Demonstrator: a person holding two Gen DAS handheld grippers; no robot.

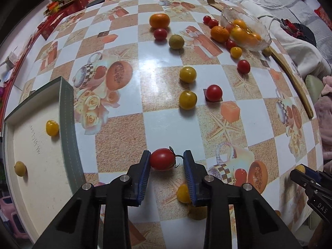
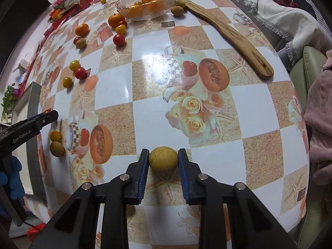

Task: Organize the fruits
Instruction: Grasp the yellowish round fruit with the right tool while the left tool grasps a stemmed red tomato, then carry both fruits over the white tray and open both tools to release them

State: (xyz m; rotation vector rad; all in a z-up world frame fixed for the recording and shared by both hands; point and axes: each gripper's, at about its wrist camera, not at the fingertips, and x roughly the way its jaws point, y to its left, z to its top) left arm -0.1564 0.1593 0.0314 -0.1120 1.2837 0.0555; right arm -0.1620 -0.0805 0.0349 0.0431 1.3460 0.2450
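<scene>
On the checkered table (image 1: 128,47) near the tray (image 1: 66,103): left tool (image 1: 167,161) open around a red tomato (image 1: 162,159), right tool (image 2: 163,159) gripping a yellow-green fruit (image 2: 163,159).

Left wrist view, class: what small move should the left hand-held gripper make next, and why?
Probably close on the red cherry tomato. It sits between the open fingers of the left hand-held gripper, touching the left pad, with a gap at the right. The box lid, already holding two fruits, lies just left.

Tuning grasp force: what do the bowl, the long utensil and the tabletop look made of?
Bowl: clear glass or maybe plastic, fruit visible through its wall. Long utensil: wood, streaked grain, matte. Tabletop: glossy printed vinyl or laminate, showing lamp glare.
</scene>
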